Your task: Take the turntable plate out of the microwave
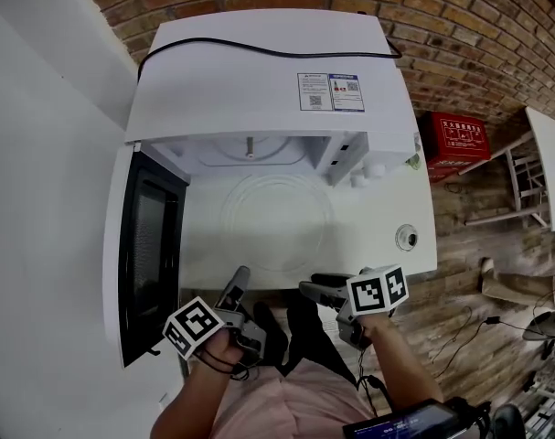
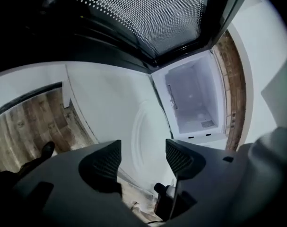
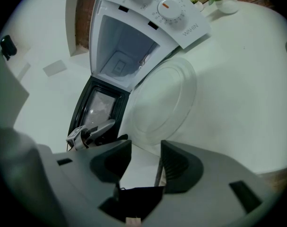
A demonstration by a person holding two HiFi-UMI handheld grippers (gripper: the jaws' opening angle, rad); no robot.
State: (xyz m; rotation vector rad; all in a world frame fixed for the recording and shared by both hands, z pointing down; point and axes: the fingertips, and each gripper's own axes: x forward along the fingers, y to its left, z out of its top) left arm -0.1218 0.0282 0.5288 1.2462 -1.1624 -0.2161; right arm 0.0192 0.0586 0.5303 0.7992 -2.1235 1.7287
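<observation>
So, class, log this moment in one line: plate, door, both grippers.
turntable plate: out, flat on table | microwave door: open | left gripper: open, empty | right gripper: open, empty

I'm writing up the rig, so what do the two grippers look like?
The left gripper and right gripper are dark grey, each with two blunt jaws lined with ribbed black pads and a white cube printed with black square markers. A dark cord loops round the left wrist.

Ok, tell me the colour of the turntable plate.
Turntable plate: clear glass, best in right gripper view.
</observation>
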